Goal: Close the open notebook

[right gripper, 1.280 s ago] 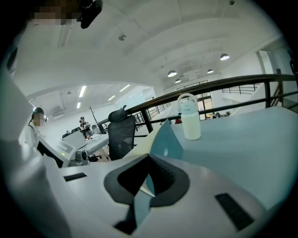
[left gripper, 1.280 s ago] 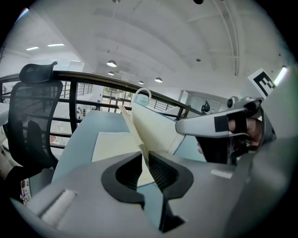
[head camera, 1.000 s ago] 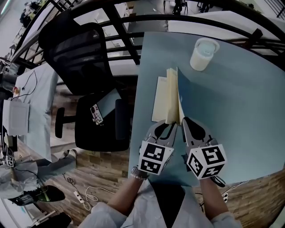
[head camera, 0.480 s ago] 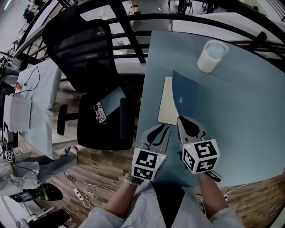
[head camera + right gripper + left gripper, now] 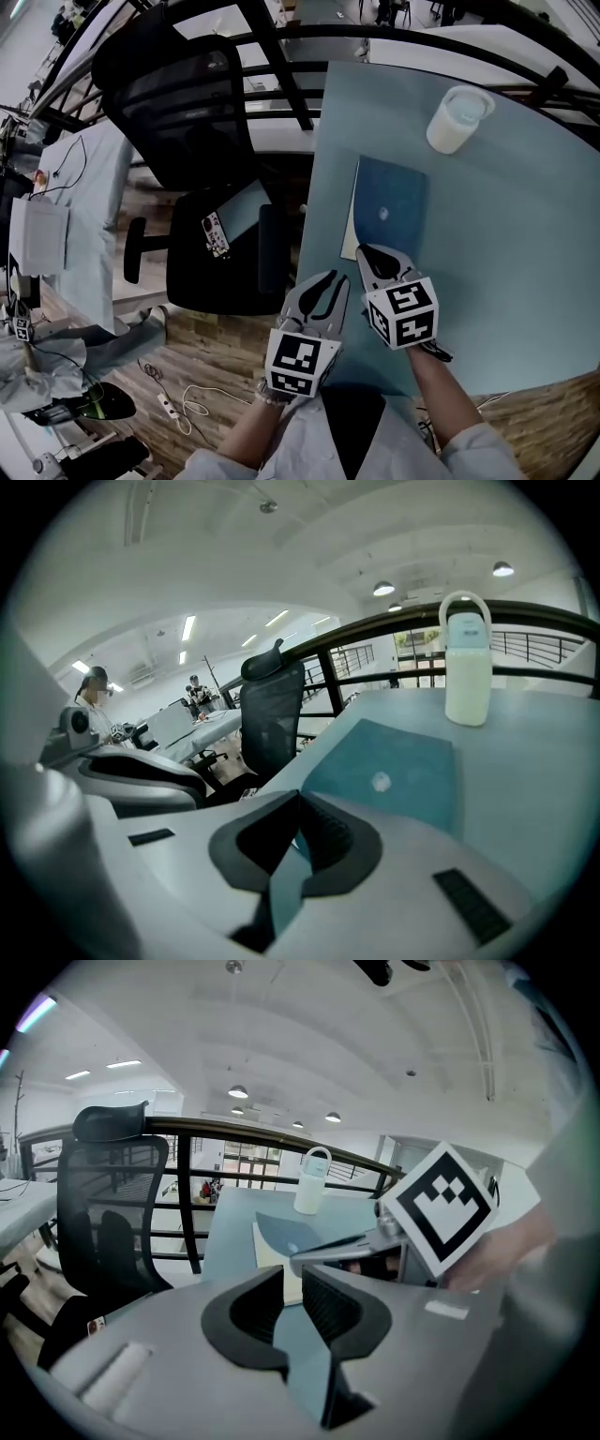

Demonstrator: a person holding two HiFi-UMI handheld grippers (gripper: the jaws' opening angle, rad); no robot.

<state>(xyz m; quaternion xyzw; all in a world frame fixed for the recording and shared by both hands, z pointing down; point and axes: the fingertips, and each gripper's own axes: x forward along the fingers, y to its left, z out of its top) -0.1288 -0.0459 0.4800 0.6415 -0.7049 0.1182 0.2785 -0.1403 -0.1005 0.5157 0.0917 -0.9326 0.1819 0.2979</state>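
A white jug (image 5: 457, 119) with a loop handle stands upright near the far edge of my blue tabletop (image 5: 525, 262). To my left, off the tabletop, a black mesh-back office chair (image 5: 178, 103) stands near a black railing (image 5: 281, 39). A flat grey panel (image 5: 242, 208) and a small white device (image 5: 216, 235) lie on its seat. A white cable (image 5: 192, 405) lies on the wooden floor (image 5: 197, 342).
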